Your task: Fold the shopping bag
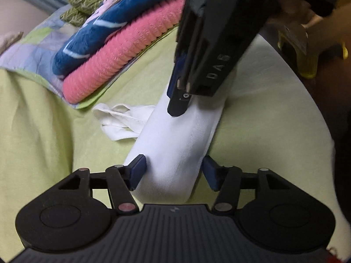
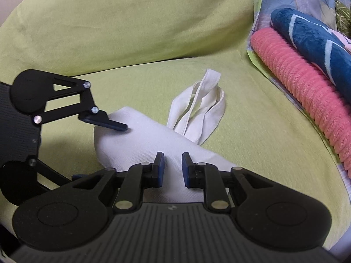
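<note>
A bed covered by a lime-green sheet fills both views. At its far side a patterned quilt is laid, and on it a pink blanket and a blue blanket are stacked, the blue on top.

In the middle of the sheet a white bag is seen, folded into a long narrow strip. Its handles are bunched loosely at one side, near the blankets.

The left gripper is held at one end of the strip; its jaws are spread wide, one on each side of the folded cloth, and no clamping is seen. The right gripper is held over the other end of the strip; its jaws are parted by a narrow gap, with the cloth showing between and below them. Whether its tips are touching the bag cannot be told.
</note>
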Tool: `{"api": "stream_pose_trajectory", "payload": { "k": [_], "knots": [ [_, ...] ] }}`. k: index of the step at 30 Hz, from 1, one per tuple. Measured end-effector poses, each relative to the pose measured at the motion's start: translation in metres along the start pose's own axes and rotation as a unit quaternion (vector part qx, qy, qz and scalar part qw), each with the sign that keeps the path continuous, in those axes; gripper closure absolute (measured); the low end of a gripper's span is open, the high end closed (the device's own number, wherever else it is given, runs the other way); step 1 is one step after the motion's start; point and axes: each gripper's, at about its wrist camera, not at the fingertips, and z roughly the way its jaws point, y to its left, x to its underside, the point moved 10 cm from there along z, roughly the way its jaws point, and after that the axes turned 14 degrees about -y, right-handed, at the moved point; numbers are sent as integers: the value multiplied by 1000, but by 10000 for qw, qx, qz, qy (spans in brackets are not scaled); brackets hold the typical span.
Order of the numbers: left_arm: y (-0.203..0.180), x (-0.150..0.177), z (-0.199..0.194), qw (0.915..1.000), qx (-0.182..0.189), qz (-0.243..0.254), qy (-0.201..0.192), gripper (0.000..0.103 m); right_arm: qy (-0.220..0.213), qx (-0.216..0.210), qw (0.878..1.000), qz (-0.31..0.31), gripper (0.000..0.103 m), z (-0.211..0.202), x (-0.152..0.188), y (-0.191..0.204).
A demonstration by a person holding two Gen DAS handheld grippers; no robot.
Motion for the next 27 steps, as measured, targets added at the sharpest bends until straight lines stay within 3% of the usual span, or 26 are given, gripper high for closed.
{"api": "stream_pose_trajectory", "payload": {
  "k": [22,27],
  "knots": [
    [-5,1,-3,10000,-25,-56,-12,42,-37,7,10000,-1,86,1,-2,-1],
    [-13,3,1,9992,-147,366,-70,42,-115,-35,9999,-29,87,1,-2,-1]
  ]
}}
